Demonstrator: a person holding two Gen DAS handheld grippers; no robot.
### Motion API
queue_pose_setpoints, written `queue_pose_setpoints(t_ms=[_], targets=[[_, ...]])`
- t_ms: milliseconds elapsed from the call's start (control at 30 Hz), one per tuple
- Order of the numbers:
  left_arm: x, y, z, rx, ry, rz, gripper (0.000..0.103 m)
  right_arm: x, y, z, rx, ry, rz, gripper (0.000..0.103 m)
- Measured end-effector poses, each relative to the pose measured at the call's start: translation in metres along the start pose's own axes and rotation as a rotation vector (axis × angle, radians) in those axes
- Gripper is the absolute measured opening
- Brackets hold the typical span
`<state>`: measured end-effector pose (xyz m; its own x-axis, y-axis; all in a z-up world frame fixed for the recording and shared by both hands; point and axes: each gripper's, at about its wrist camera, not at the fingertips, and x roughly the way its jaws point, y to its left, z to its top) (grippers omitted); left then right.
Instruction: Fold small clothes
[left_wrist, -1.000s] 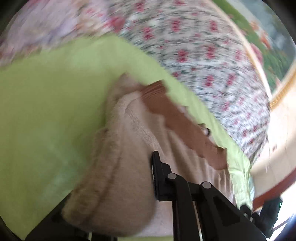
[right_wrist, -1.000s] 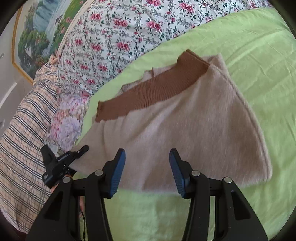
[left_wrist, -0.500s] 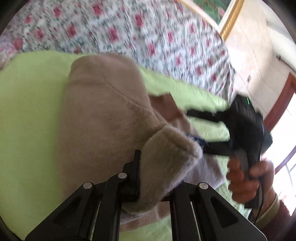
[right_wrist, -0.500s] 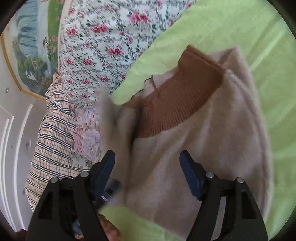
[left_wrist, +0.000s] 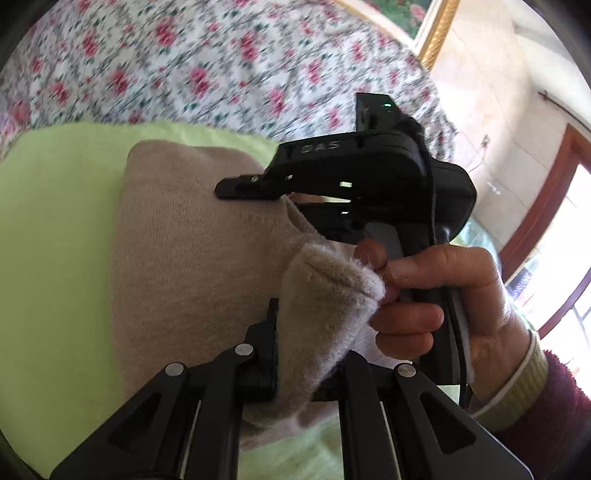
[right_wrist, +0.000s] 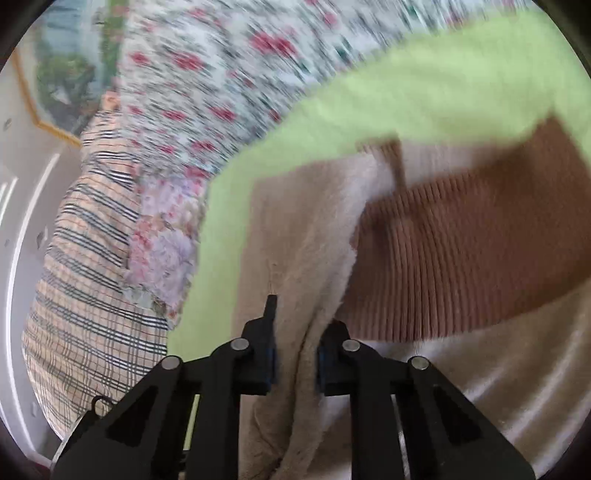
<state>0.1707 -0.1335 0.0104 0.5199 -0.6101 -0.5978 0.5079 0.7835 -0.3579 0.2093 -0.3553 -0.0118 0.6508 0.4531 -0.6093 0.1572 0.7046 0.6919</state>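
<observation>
Covering the frame's middle, the green blanket (left_wrist: 55, 229) carries the beige sweater (left_wrist: 192, 251), whose brown ribbed band (right_wrist: 461, 251) shows at right. Left gripper (left_wrist: 310, 332) and right gripper (right_wrist: 295, 347) each pinch a beige fold.

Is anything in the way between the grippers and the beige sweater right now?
Nothing visible. The left gripper is already shut on a fold of the beige sweater, and the right gripper is shut on another fold, over the green blanket.
</observation>
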Motion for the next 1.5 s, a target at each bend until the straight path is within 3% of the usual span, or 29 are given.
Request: queue_pose_setpoints(t_ms=[200, 367, 467, 667, 800, 933, 967, 1000, 1100, 1300, 1500], targets=[[0.033, -0.055, 0.011, 0.025, 0.039, -0.120, 0.008, -0.068, -0.026, -0.001, -0.047, -0.049, -0.124, 0.017], [0.087, -0.085, -0.006, 0.033, 0.146, -0.146, 0.008, -0.083, -0.076, -0.014, -0.001, -0.007, -0.268, 0.017], [0.098, -0.099, -0.012, 0.058, 0.156, -0.138, 0.008, -0.091, -0.084, -0.017, -0.010, -0.028, -0.276, 0.017], [0.116, -0.098, -0.019, 0.051, 0.207, -0.145, 0.011, -0.087, -0.095, -0.022, -0.041, -0.024, -0.356, 0.017], [0.104, -0.093, -0.019, 0.044, 0.233, -0.177, 0.024, -0.094, -0.096, -0.026, -0.032, -0.064, -0.377, 0.020], [0.069, -0.080, -0.025, 0.030, 0.238, -0.208, 0.040, -0.103, -0.095, -0.034, 0.001, -0.073, -0.390, 0.029], [0.056, -0.074, -0.026, 0.023, 0.231, -0.200, 0.052, -0.107, -0.095, -0.038, 0.011, -0.080, -0.391, 0.031], [0.045, -0.066, -0.026, 0.007, 0.222, -0.192, 0.061, -0.109, -0.094, -0.040, 0.017, -0.085, -0.390, 0.038], [0.021, -0.043, -0.022, -0.040, 0.199, -0.168, 0.068, -0.116, -0.093, -0.049, 0.030, -0.092, -0.408, 0.071], [0.017, 0.020, 0.008, -0.165, 0.176, -0.092, 0.075, -0.120, -0.102, -0.061, 0.063, -0.067, -0.350, 0.073], [0.067, 0.066, 0.033, -0.285, 0.267, -0.148, 0.080, -0.118, -0.112, -0.058, 0.112, -0.065, -0.283, 0.073]])
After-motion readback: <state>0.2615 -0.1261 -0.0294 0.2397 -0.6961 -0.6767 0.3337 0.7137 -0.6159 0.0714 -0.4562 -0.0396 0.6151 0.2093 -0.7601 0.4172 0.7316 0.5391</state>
